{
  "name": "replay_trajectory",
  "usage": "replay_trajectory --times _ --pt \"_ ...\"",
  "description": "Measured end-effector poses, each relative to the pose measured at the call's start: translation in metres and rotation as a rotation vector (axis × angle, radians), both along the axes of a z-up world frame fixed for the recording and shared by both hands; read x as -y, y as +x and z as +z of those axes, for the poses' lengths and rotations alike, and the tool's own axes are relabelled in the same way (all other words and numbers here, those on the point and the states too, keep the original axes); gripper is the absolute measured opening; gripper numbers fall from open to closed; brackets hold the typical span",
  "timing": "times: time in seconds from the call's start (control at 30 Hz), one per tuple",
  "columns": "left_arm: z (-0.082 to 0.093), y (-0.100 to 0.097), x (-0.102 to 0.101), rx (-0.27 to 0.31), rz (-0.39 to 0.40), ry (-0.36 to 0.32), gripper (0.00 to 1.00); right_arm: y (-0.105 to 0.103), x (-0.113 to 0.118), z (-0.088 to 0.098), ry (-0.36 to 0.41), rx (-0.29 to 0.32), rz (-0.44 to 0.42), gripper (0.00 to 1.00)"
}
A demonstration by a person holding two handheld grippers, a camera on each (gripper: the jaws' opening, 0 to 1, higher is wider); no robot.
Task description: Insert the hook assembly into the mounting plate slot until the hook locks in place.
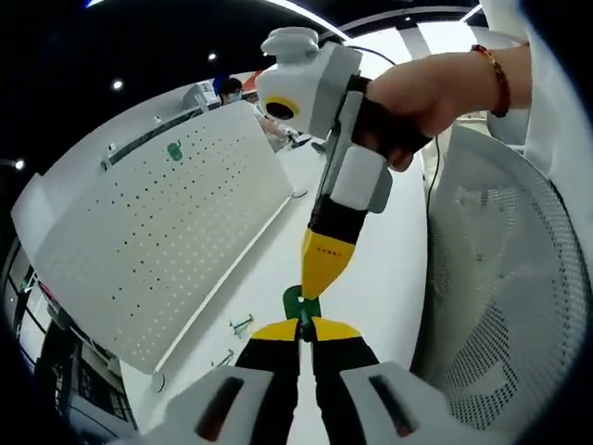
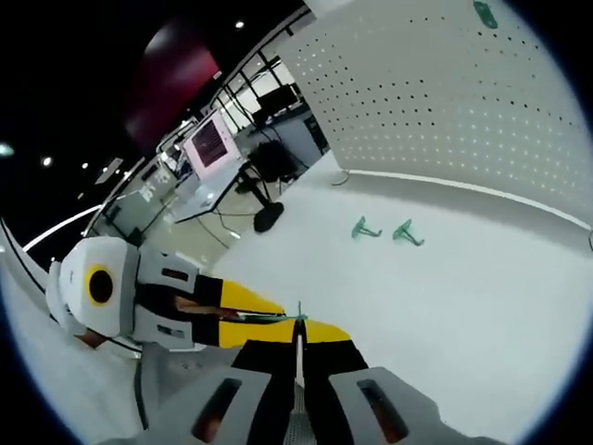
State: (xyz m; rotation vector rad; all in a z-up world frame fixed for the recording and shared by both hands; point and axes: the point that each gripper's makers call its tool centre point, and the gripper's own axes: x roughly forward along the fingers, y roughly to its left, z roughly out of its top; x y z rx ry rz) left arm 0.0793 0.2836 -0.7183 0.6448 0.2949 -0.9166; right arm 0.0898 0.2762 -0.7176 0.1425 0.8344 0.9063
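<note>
A small green hook [image 1: 300,304] is pinched between both grippers above the white table [image 1: 389,278]. My left gripper [image 1: 301,326] rises from the bottom of the left gripper view, its yellow tips shut on the hook's lower end. My right gripper [image 1: 316,286], held by a hand [image 1: 417,93], comes down from above and is shut on the hook's upper end. In the right gripper view the hook [image 2: 278,318] shows as a thin green strip between the right gripper [image 2: 297,328] and the left gripper [image 2: 264,318]. The white perforated mounting plate [image 1: 167,222] stands tilted at the left, apart from both grippers.
One green hook [image 1: 174,150] sits high on the plate [image 2: 445,102]. Two more green hooks [image 2: 364,228] [image 2: 406,233] lie on the table near the plate's foot. A white mesh chair back [image 1: 500,278] stands close on the right. Desks and a monitor [image 2: 210,144] lie beyond.
</note>
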Motion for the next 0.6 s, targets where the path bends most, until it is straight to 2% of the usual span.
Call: replay_trajectory --times 0.1,0.23,0.3,0.37,0.6 --pt "-0.001 -0.001 0.0 -0.013 0.0 -0.004 0.04 -0.002 0.0 -0.002 -0.033 0.031 0.068 0.0" --pt "0.002 0.0 -0.002 -0.017 0.022 -0.024 0.03 -0.002 -0.001 0.003 -0.02 0.079 0.088 0.01" --pt "0.004 0.001 -0.002 -0.016 0.032 -0.038 0.03 -0.001 0.0 0.006 -0.001 0.089 0.083 0.03" --pt "0.005 0.002 -0.003 -0.017 0.038 -0.04 0.03 -0.001 0.002 0.008 0.028 0.067 0.068 0.05" --pt "0.011 0.0 -0.007 -0.02 0.07 -0.06 0.03 0.004 0.014 0.022 0.049 0.131 0.039 0.09"
